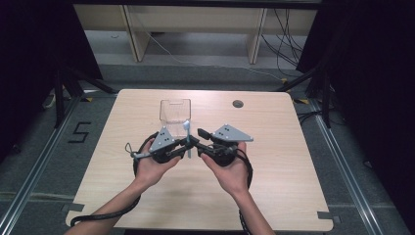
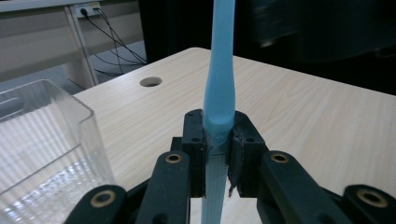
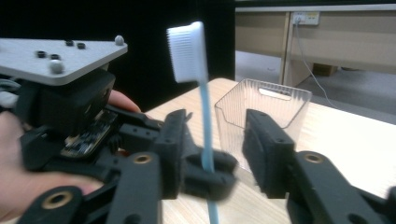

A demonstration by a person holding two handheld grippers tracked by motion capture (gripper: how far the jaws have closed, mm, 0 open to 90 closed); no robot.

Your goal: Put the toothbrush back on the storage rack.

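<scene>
A light blue toothbrush [image 1: 187,138] stands upright over the middle of the table, its white bristle head [image 3: 187,51] on top. My left gripper [image 1: 187,143] is shut on its handle [image 2: 218,107], low on the shaft. My right gripper [image 1: 201,142] is open and faces the left one, its two jaws standing either side of the handle [image 3: 205,130] from the right without touching it. In the right gripper view the left gripper's body [image 3: 65,107] and the hand holding it sit at the left. A clear ribbed plastic box [image 1: 175,112] stands just behind the brush, and it looks empty.
The wooden table [image 1: 274,171] has a round cable hole [image 1: 238,104] at its far right. The clear box [image 2: 46,140] lies close to the left gripper's left side. Black curtains and shelf legs stand beyond the table's far edge.
</scene>
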